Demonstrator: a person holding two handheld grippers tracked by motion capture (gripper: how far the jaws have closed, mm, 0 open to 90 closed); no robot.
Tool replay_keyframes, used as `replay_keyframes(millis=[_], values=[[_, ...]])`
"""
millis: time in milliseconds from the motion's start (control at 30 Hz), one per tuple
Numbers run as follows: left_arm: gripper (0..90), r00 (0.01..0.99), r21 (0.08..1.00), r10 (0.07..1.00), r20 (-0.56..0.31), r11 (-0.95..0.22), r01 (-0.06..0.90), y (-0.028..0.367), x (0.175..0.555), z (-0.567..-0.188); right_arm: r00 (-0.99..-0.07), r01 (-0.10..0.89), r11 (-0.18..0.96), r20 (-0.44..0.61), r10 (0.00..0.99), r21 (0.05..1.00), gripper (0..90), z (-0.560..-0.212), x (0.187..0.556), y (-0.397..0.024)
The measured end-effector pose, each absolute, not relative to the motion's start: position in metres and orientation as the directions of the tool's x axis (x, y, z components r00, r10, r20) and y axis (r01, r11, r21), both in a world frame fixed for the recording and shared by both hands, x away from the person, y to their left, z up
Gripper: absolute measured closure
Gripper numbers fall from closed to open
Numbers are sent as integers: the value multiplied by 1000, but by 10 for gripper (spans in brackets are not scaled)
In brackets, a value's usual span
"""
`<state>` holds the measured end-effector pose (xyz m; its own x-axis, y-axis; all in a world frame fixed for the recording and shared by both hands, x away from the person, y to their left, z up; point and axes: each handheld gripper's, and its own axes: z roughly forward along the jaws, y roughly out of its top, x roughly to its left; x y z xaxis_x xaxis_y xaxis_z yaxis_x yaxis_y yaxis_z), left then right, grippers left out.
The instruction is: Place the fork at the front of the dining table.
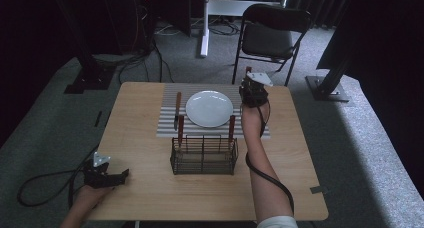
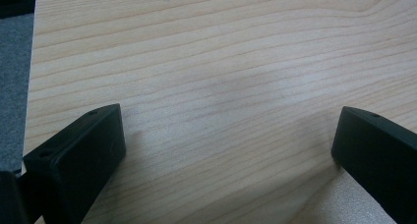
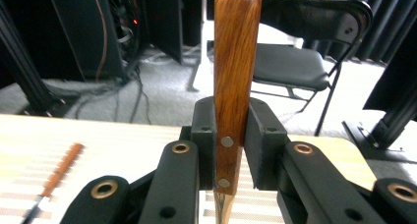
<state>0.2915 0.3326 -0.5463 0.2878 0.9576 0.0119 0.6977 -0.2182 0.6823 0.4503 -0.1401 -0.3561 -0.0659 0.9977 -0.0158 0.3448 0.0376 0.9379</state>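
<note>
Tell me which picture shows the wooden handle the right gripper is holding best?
The right gripper view: the wooden handle stands upright, close and sharp, clamped between the right gripper's jaws. The high view shows just a tiny tip above that gripper. The left gripper view looks at the table.

1. Lab or recording studio, not a home: black curtains hang all round the far side.
2. Black rig posts on floor plates stand far left and far right, with loose cables on the grey carpet.
3. One wooden table mid-room, a staged place setting on it – folding chair beyond.
</note>
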Motion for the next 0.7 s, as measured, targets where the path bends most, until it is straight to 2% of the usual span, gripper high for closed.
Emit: replay_keyframes(millis=[700], values=[[0, 288, 683, 958, 12, -218, 698, 333, 291, -546, -44, 517, 39, -19, 999, 855, 760, -428, 498, -157]])
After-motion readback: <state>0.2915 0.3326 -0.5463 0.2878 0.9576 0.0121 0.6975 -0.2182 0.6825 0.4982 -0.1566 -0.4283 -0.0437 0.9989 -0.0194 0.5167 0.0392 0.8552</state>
